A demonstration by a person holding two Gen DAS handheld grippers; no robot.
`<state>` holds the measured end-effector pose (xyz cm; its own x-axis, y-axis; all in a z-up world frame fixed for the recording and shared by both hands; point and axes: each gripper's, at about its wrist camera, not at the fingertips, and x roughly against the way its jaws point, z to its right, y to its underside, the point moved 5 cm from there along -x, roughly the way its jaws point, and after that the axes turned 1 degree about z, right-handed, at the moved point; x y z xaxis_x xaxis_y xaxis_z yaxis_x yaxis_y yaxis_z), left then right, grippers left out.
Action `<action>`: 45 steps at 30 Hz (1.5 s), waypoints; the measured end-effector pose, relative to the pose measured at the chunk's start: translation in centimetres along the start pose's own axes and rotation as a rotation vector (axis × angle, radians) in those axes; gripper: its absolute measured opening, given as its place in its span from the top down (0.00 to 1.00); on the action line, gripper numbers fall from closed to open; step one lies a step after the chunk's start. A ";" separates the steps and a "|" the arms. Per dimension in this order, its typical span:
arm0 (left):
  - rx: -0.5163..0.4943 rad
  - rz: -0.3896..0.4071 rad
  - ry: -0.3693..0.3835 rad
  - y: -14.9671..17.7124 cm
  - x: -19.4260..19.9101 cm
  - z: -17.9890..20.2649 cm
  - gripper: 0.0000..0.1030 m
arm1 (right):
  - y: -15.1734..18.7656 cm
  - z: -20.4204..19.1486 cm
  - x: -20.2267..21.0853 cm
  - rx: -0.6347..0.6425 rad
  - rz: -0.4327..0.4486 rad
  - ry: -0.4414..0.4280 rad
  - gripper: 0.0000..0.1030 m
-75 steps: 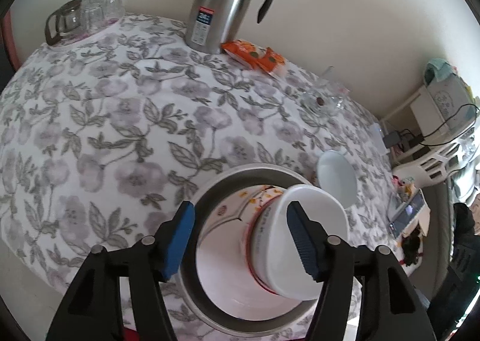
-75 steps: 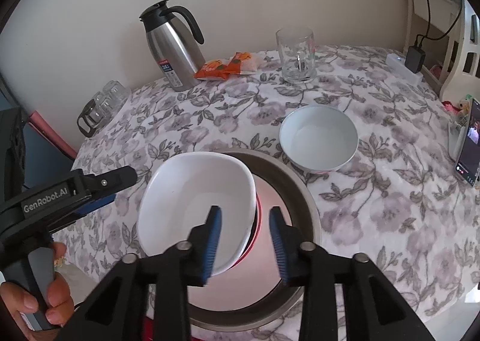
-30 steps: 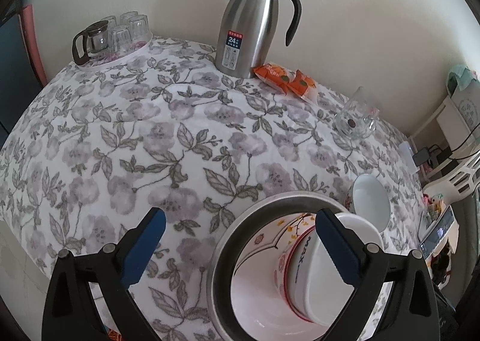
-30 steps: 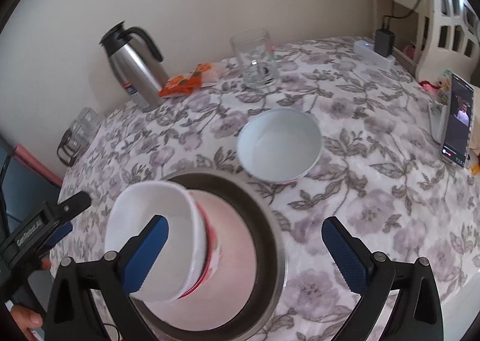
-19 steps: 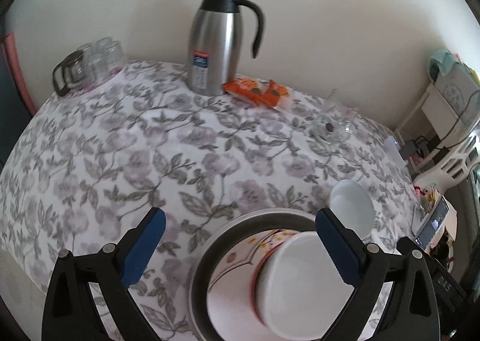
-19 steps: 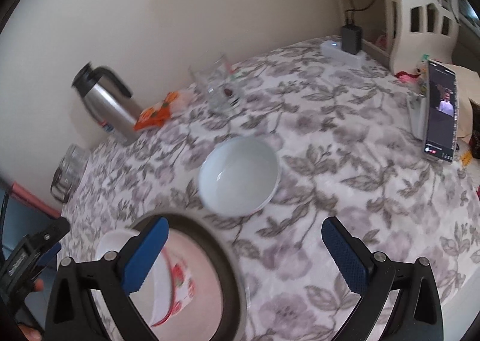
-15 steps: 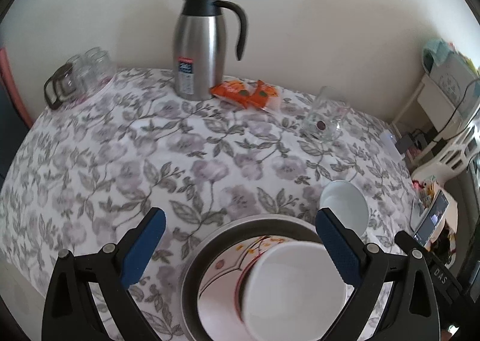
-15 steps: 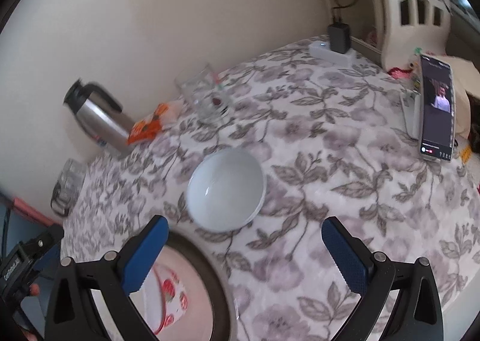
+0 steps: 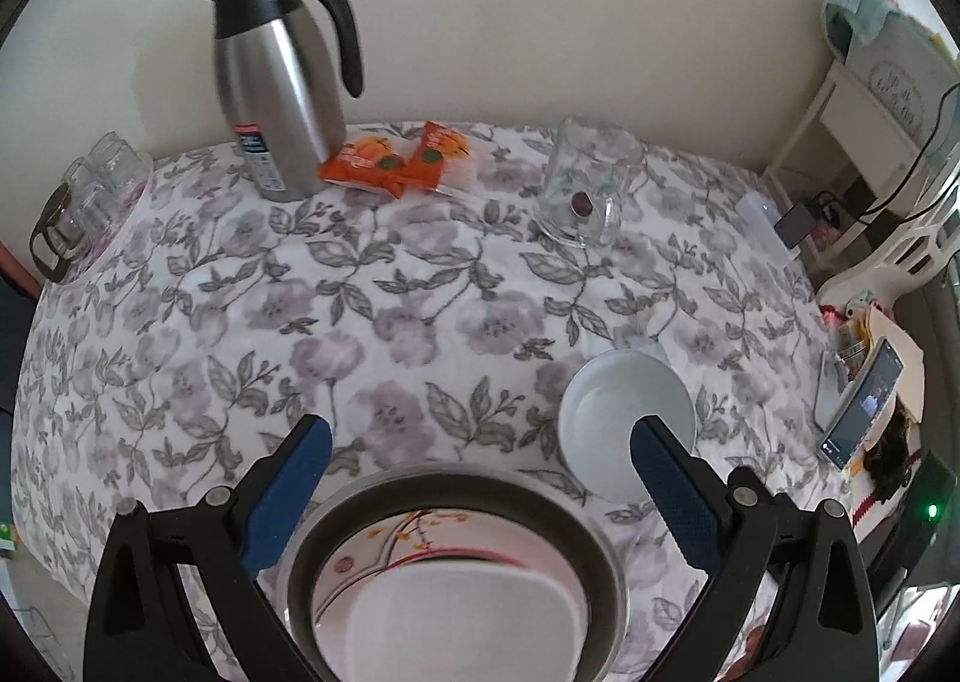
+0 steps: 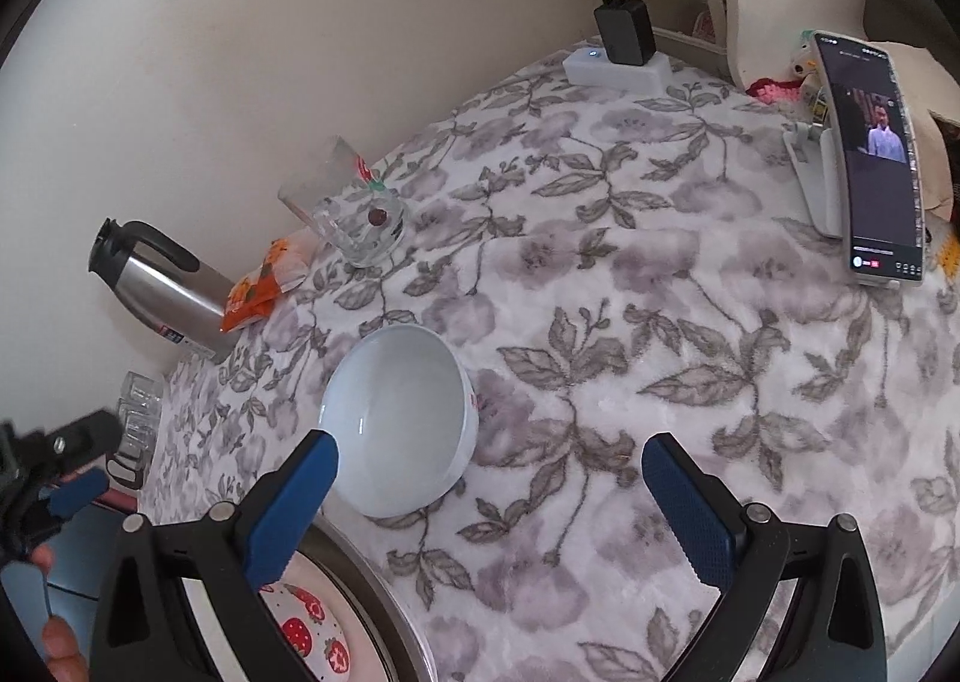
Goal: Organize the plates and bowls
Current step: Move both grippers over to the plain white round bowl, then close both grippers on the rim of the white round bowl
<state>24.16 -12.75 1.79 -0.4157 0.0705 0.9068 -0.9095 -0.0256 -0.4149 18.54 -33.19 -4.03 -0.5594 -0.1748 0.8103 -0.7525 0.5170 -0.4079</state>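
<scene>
A round metal pan (image 9: 456, 487) sits at the table's near edge. Inside it lies a flower-painted plate (image 9: 384, 553) with a white square bowl (image 9: 468, 616) on top. A white round bowl (image 9: 624, 412) stands alone on the floral cloth just right of the pan; it also shows in the right wrist view (image 10: 399, 409). My left gripper (image 9: 480, 475) is open and empty above the pan's far rim. My right gripper (image 10: 489, 493) is open and empty, just right of the round bowl, its left finger (image 10: 288, 508) near the bowl's rim.
At the back stand a steel thermos (image 9: 276, 82), orange snack packets (image 9: 402, 157) and a glass mug (image 9: 585, 184). Small glasses (image 9: 84, 196) sit at the far left. A phone on a stand (image 10: 870, 160) and a power strip (image 10: 618, 67) are at the right edge.
The right gripper let go of the square bowl, opened wide and swung right toward the round bowl. The left gripper opened wide and drew back; the square bowl now rests flat in the pan.
</scene>
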 end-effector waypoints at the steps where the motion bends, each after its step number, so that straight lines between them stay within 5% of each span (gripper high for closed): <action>1: 0.005 -0.011 0.005 -0.1 -0.4 0.3 0.03 | 0.0 0.0 -0.2 0.000 -0.003 0.000 0.02; 10: 0.024 -0.118 -0.027 -0.6 -5.0 2.4 0.06 | 0.3 0.3 -2.1 -0.026 -0.044 -0.013 0.18; 13: 0.030 -0.150 -0.005 -0.6 -6.3 3.2 0.19 | 0.3 0.4 -2.6 -0.027 -0.054 -0.018 0.22; 35: 0.030 -0.299 -0.041 0.2 -14.0 5.5 0.55 | 1.5 0.5 -6.6 -0.050 -0.144 -0.044 0.61; 45: -0.019 -0.314 -0.042 0.9 -15.7 7.1 0.78 | 1.7 1.2 -7.7 -0.100 -0.169 -0.065 0.66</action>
<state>29.83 -20.94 -12.28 -0.1144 0.0303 0.9930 -0.9933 0.0093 -0.1148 21.10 -31.99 -11.49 -0.4519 -0.3177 0.8336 -0.8009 0.5559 -0.2224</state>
